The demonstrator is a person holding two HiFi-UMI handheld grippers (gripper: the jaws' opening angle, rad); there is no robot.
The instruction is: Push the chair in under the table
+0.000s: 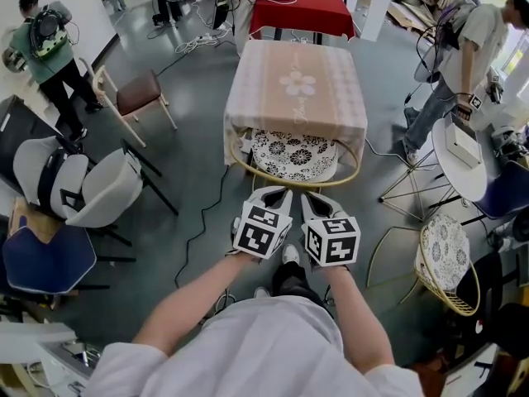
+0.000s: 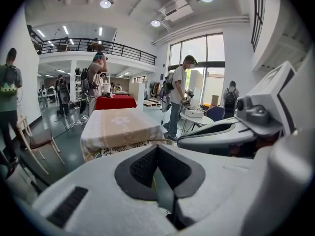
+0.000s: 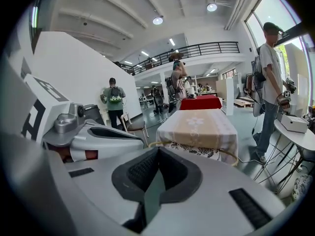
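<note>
Chair (image 1: 293,155) sits largely under the table (image 1: 297,89), back rim protruding; left gripper (image 1: 273,195) and right gripper (image 1: 318,200) hover just behind it, jaws together on nothing, presumably since pushing needs no grip.

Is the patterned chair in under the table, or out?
Partly in: the chair has its far edge under the table, but its cushion and curved back show outside the cloth.

red table (image 1: 302,8) far end | brown-seat wooden chair (image 1: 139,92) left | round white table (image 1: 467,180) right | blue chair (image 1: 45,259) lower left
</note>
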